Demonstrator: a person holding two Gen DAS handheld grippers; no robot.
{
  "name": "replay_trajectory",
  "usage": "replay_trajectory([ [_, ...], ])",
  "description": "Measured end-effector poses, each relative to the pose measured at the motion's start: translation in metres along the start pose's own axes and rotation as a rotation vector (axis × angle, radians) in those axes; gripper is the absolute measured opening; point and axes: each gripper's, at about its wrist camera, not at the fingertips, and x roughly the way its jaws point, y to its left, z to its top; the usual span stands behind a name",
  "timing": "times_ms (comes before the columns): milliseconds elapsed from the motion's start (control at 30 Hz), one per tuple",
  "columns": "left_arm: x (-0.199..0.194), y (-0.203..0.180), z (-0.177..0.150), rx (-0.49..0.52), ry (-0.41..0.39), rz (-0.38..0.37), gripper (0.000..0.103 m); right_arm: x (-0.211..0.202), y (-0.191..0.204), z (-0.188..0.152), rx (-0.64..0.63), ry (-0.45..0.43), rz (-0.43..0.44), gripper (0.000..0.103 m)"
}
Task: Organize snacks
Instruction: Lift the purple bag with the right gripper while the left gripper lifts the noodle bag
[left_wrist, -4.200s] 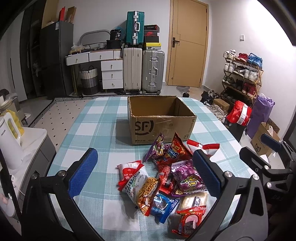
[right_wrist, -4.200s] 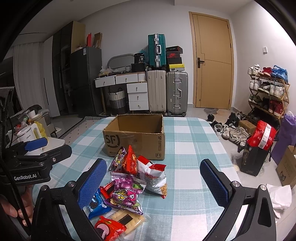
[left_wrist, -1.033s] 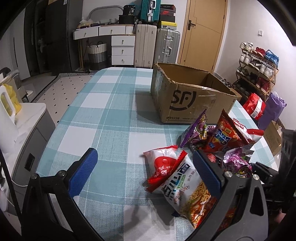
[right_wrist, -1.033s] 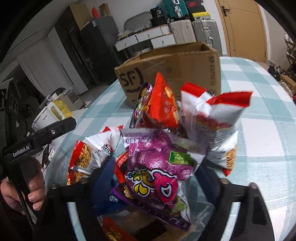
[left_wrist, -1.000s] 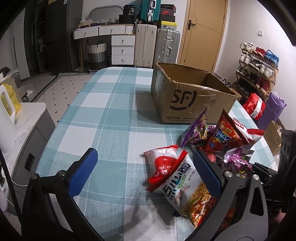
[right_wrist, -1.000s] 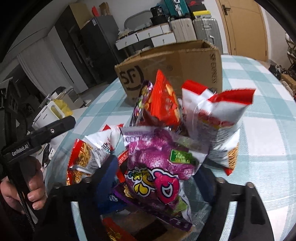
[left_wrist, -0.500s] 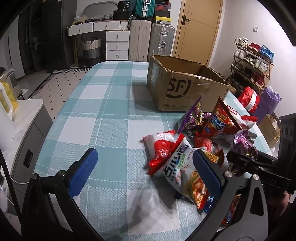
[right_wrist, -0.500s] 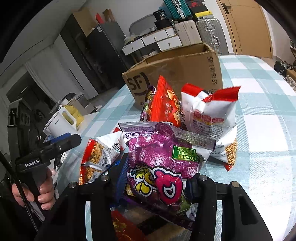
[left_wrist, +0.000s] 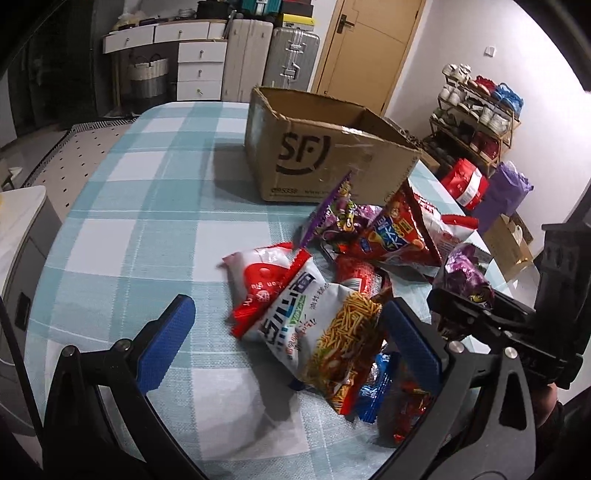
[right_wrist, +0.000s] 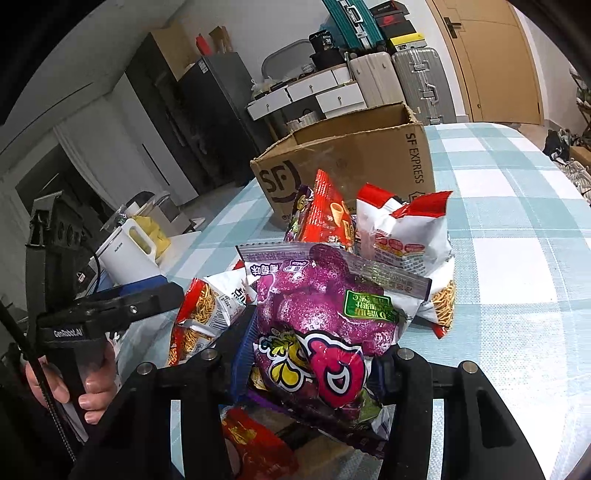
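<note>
1. My right gripper (right_wrist: 310, 363): jaws clenched on the purple snack bag (right_wrist: 325, 314), having just closed in on it; blue pads press its lower sides.
2. Purple snack bag: raised off the heap, upright, printed face toward my camera.
3. My left gripper (left_wrist: 291, 336): jaws released and wide, nothing held, poised above the noodle snack bag (left_wrist: 321, 328).
4. Snack heap: white-and-red bag (right_wrist: 406, 236), orange-red bag (right_wrist: 327, 214), blue packet (left_wrist: 375, 387), all on the checked counter (left_wrist: 155, 206).
5. Cardboard box (left_wrist: 325, 155): open-topped, just behind the heap.
6. A hand (right_wrist: 70, 387) grips the left handle.
</note>
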Motion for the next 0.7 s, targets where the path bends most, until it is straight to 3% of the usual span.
replay_trajectory([
  [700,0.035,-0.02,0.003,0.021,0.075,-0.014,0.102,-0.009,-0.017,-0.004,0.014,-0.021,0.007,0.052],
])
